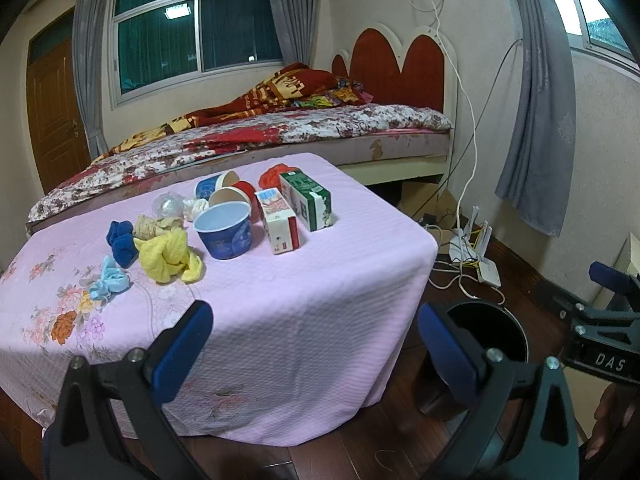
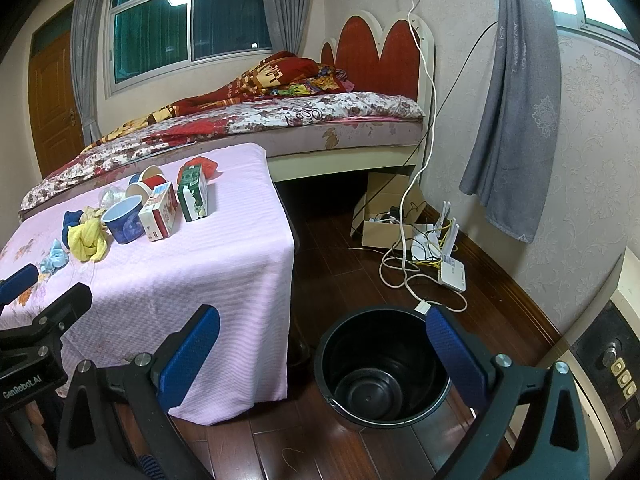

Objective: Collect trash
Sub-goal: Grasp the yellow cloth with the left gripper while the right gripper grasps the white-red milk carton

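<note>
On the pink-clothed table [image 1: 280, 300] lie a blue paper cup [image 1: 226, 230], a red-and-white carton [image 1: 278, 220], a green carton [image 1: 308, 200], further cups behind, and crumpled yellow [image 1: 168, 256], dark blue [image 1: 122, 242] and light blue [image 1: 108, 282] rags. An empty black bin [image 2: 380, 368] stands on the floor right of the table. My left gripper [image 1: 316, 320] hovers open over the table's near corner, holding nothing. My right gripper [image 2: 324, 320] is open above the bin's rim, also empty.
A bed [image 1: 280, 132] runs behind the table. Cables, a white router [image 2: 452, 274] and a cardboard box [image 2: 384, 216] clutter the wooden floor by the right wall. A grey curtain [image 2: 516, 120] hangs there. A safe [image 2: 612, 368] sits at the far right.
</note>
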A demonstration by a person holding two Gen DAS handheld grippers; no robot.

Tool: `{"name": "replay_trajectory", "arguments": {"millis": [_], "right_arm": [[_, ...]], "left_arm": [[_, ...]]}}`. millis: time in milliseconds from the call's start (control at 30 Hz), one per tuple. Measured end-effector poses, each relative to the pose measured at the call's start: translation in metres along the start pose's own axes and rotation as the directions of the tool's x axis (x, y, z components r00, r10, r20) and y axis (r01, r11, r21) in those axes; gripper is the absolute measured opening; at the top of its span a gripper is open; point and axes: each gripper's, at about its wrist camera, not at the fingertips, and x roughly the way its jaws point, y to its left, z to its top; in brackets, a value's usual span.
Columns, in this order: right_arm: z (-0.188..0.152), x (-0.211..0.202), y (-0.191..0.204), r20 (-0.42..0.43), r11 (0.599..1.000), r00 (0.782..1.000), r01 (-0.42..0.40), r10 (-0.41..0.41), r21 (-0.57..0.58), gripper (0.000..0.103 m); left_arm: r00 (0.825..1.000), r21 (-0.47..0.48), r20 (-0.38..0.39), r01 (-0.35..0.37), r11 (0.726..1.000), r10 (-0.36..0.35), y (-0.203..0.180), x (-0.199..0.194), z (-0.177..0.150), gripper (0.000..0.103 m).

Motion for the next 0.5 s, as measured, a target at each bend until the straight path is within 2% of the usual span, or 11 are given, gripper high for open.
{"name": "replay_trajectory", "arguments": {"millis": [133, 233, 500], "right_arm": [[0.000, 0.001, -0.005, -0.007, 1.000, 1.000, -0.026, 0.026, 0.012, 0.103], [-0.005, 0.008, 0.006, -0.016, 1.000, 0.999, -0.027, 0.028, 0.004, 0.103], [0.010, 0.032, 0.032, -0.056, 0.994, 0.994, -0.100, 0.098, -0.043, 0.103]], "left_arm": [[1.000, -0.004, -0.002, -0.007, 1.000, 0.007, 0.002, 0.002, 0.001, 0.103], [1.000, -0.008, -0.004, -0.025, 1.000, 0.025, 0.007, 0.004, 0.003, 0.103], [0.995, -0.047, -0.005, -0.102, 0.994, 0.102, 0.049, 0.015, 0.017, 0.103]]}}
